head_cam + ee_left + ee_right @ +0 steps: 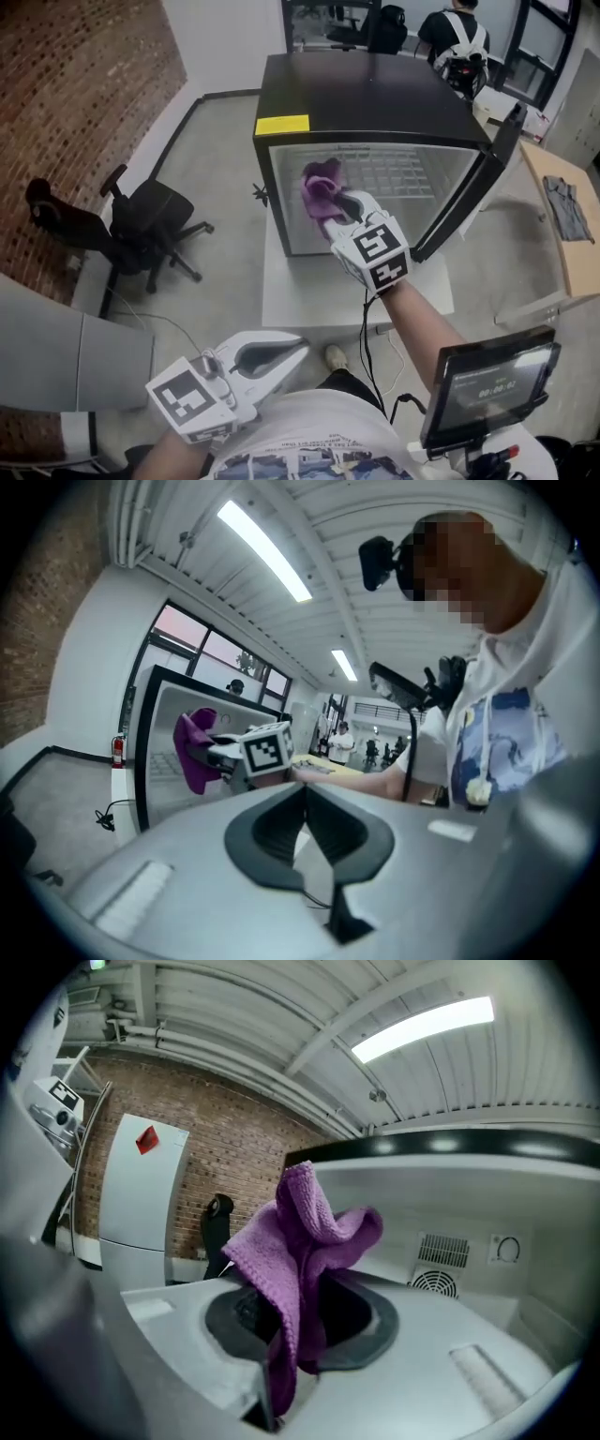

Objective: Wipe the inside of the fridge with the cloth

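A small black fridge [361,98] stands on a white table with its door [469,183] swung open to the right. Its pale inside [394,178] shows a wire shelf. My right gripper [339,208] is at the fridge's opening, shut on a purple cloth [320,187] that bunches up above the jaws. In the right gripper view the purple cloth [302,1260] hangs pinched between the jaws, with the fridge's back wall and vent [441,1265] beyond. My left gripper [298,349] is low by my body, shut and holding nothing. The left gripper view shows the fridge [155,752] and cloth [194,750] ahead.
A black office chair [141,230] stands left of the fridge by a brick wall. A wooden desk [562,220] is at the right. A tablet on a stand [487,384] sits at lower right. A person with a backpack [459,42] sits far behind.
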A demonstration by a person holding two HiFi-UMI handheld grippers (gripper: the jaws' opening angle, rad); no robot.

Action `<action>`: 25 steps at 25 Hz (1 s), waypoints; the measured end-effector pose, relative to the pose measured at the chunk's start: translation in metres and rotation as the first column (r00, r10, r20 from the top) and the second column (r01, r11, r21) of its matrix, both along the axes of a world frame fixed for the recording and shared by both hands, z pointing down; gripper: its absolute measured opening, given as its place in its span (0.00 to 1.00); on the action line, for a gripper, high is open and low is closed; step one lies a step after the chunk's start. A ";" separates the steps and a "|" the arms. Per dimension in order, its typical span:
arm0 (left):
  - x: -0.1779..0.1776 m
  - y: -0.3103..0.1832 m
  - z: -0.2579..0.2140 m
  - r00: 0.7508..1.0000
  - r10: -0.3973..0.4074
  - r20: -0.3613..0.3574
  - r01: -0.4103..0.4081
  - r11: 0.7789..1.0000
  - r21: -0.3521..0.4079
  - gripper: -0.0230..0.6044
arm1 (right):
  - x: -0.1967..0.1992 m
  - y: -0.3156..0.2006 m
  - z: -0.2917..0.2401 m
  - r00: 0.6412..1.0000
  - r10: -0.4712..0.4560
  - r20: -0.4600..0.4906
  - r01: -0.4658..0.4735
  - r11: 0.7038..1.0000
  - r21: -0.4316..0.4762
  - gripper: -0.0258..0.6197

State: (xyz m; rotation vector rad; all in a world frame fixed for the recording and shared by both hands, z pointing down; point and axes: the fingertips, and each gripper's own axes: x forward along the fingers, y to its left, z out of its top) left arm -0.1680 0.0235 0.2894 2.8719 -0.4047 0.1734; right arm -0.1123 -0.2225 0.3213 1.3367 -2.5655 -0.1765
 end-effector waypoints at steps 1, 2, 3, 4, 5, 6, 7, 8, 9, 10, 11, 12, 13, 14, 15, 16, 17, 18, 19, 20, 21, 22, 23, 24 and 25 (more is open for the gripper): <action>0.003 -0.005 -0.004 1.000 -0.008 -0.009 0.008 1.000 -0.002 0.05 | -0.001 -0.019 0.001 1.000 0.000 -0.012 0.000 1.000 -0.001 0.16; 0.007 -0.010 -0.007 1.000 -0.016 -0.014 0.016 1.000 -0.008 0.05 | -0.001 -0.037 0.001 1.000 0.002 -0.027 -0.002 1.000 0.001 0.16; 0.012 -0.014 -0.010 1.000 -0.022 -0.015 0.022 1.000 -0.016 0.05 | -0.001 -0.055 0.002 0.999 0.005 -0.045 -0.005 1.000 0.003 0.16; 0.018 -0.018 -0.013 1.000 -0.025 -0.015 0.025 0.999 -0.024 0.05 | 0.000 -0.071 0.004 0.998 0.007 -0.065 -0.007 1.000 0.002 0.16; 0.023 -0.021 -0.015 0.999 -0.029 -0.014 0.028 0.999 -0.029 0.05 | 0.001 -0.085 0.007 0.996 0.009 -0.084 -0.009 1.000 -0.001 0.16; 0.026 -0.024 -0.016 0.999 -0.033 -0.013 0.033 0.999 -0.030 0.05 | 0.001 -0.098 0.009 0.995 0.009 -0.101 -0.009 1.000 -0.004 0.16; 0.028 -0.027 -0.015 0.999 -0.040 -0.011 0.040 0.999 -0.029 0.05 | 0.000 -0.109 0.010 0.993 0.009 -0.115 -0.010 1.000 -0.005 0.16; 0.028 -0.031 -0.015 0.999 -0.049 -0.008 0.048 0.998 -0.028 0.05 | -0.002 -0.119 0.011 0.992 0.008 -0.126 -0.009 1.000 -0.006 0.16; 0.028 -0.034 -0.015 0.998 -0.058 -0.005 0.058 0.998 -0.028 0.05 | -0.005 -0.128 0.011 0.991 0.007 -0.135 -0.008 1.000 -0.008 0.16; 0.028 -0.036 -0.014 0.998 -0.067 -0.002 0.067 0.997 -0.029 0.05 | -0.006 -0.137 0.013 0.990 0.008 -0.142 -0.010 1.000 -0.010 0.16; 0.027 -0.038 -0.013 0.997 -0.075 0.000 0.075 0.997 -0.031 0.05 | -0.007 -0.144 0.015 0.989 0.013 -0.145 -0.015 1.000 -0.015 0.16; 0.026 -0.039 -0.012 0.997 -0.083 0.002 0.083 0.996 -0.033 0.05 | -0.006 -0.151 0.019 0.989 0.018 -0.145 -0.022 0.999 -0.026 0.16; 0.025 -0.040 -0.012 0.996 -0.090 0.002 0.090 0.995 -0.034 0.05 | -0.006 -0.156 0.022 0.990 0.020 -0.143 -0.026 0.999 -0.038 0.16; 0.024 -0.041 -0.011 0.995 -0.097 0.001 0.097 0.995 -0.036 0.05 | -0.007 -0.160 0.025 0.990 0.020 -0.140 -0.027 0.998 -0.048 0.16; 0.023 -0.042 -0.011 0.995 -0.105 0.000 0.105 0.994 -0.038 0.05 | -0.008 -0.163 0.026 0.990 0.016 -0.137 -0.024 0.998 -0.057 0.16; 0.021 -0.043 -0.011 0.994 -0.111 -0.001 0.111 0.993 -0.040 0.05 | -0.010 -0.164 0.027 0.991 0.009 -0.132 -0.018 0.998 -0.066 0.16; 0.019 -0.044 -0.011 0.993 -0.116 -0.002 0.116 0.992 -0.042 0.05 | -0.013 -0.164 0.028 0.992 0.003 -0.126 -0.012 0.997 -0.075 0.16; 0.018 -0.044 -0.010 0.993 -0.119 -0.003 0.119 0.992 -0.044 0.05 | -0.014 -0.163 0.028 0.993 -0.004 -0.118 -0.007 0.996 -0.085 0.16; 0.017 -0.044 -0.010 0.993 -0.120 -0.004 0.119 0.992 -0.046 0.05 | -0.016 -0.161 0.029 0.994 -0.009 -0.110 -0.002 0.996 -0.093 0.16; 0.017 -0.044 -0.010 0.993 -0.118 -0.005 0.118 0.992 -0.047 0.05 | -0.016 -0.158 0.030 0.994 -0.013 -0.104 0.002 0.995 -0.101 0.16; 0.016 -0.043 -0.010 0.993 -0.116 -0.006 0.116 0.992 -0.047 0.05 | -0.017 -0.155 0.030 0.995 -0.018 -0.103 0.007 0.994 -0.107 0.16; 0.016 -0.043 -0.010 0.994 -0.113 -0.008 0.113 0.993 -0.046 0.05 | -0.018 -0.151 0.030 0.994 -0.026 -0.105 0.014 0.994 -0.109 0.16; 0.015 -0.041 -0.011 0.994 -0.110 -0.011 0.109 0.993 -0.045 0.05 | -0.020 -0.147 0.030 0.993 -0.035 -0.108 0.023 0.994 -0.111 0.16; 0.014 -0.040 -0.011 0.994 -0.106 -0.013 0.106 0.993 -0.044 0.05 | -0.022 -0.142 0.030 0.993 -0.043 -0.111 0.030 0.993 -0.115 0.16; 0.013 -0.038 -0.011 0.995 -0.102 -0.015 0.101 0.994 -0.044 0.05 | -0.024 -0.137 0.032 0.993 -0.048 -0.111 0.035 0.992 -0.123 0.16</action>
